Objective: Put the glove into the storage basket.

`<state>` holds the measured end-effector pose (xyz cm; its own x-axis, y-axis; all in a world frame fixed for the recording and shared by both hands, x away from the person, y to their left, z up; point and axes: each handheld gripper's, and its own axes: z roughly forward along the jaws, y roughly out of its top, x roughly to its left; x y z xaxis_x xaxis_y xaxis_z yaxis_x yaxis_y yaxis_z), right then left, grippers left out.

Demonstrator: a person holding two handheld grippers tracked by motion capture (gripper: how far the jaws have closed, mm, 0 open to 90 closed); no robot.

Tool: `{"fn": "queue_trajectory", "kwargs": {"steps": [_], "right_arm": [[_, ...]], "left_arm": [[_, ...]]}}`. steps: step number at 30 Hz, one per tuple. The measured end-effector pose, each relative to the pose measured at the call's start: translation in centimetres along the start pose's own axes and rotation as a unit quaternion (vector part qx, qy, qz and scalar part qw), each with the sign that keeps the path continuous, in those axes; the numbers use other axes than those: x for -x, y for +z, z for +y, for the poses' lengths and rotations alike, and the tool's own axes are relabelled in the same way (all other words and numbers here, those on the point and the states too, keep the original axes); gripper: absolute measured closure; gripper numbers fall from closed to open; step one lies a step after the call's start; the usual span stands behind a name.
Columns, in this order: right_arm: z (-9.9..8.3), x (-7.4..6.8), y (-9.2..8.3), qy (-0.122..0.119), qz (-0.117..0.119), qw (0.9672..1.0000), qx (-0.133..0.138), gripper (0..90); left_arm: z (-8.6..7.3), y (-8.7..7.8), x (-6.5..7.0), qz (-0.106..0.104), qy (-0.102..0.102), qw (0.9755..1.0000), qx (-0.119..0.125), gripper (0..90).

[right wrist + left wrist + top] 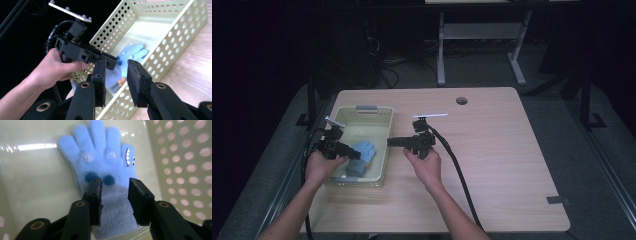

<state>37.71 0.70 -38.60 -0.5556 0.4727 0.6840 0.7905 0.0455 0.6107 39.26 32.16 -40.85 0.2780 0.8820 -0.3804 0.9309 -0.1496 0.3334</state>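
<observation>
A person at a wooden table (pixel 492 165) holds a gripper in each hand. A pale green perforated basket (pixel 382 150) sits at the table's left. Inside it, a fuzzy blue glove (pixel 105 165) lies flat on the basket floor. The left gripper (pixel 115 185) hangs over the glove's grey cuff, jaws partly open, one on each side of the cuff; whether they press it I cannot tell. The right gripper (pixel 116 65) hovers beside the basket, pointing at it, jaws partly open and holding nothing.
</observation>
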Motion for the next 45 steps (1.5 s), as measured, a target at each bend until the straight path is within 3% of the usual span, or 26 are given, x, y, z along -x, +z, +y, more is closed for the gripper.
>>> {"fn": "queue_trajectory", "kwargs": {"steps": [4,16,24,37,43,45], "right_arm": [[0.0,0.4,-0.4,0.002,-0.002,1.0,0.0,67.0],[0.1,0.8,-1.4,0.008,-0.004,0.9999,0.004,62.3],[-0.1,1.7,-2.6,0.014,-0.012,0.9997,0.014,60.0],[-0.3,3.1,-4.7,0.025,-0.023,0.9991,0.023,56.7],[-0.5,3.5,-5.8,0.027,-0.028,0.9988,0.031,54.0],[-0.6,3.7,-6.2,0.031,-0.03,0.9985,0.034,53.4]], "left_arm": [[0.0,-0.8,-0.2,-0.018,-0.002,0.9995,0.026,59.3],[-0.3,-1.8,0.0,-0.05,0.0,0.9972,0.055,50.6],[-0.4,-2.4,0.5,-0.08,0.004,0.9923,0.094,49.0],[-0.1,-2.7,3.6,-0.115,0.029,0.9859,0.118,40.8],[0.1,-2.5,5.2,-0.13,0.051,0.9826,0.122,38.9],[0.2,-2.3,5.8,-0.13,0.059,0.9826,0.119,38.9]]}}
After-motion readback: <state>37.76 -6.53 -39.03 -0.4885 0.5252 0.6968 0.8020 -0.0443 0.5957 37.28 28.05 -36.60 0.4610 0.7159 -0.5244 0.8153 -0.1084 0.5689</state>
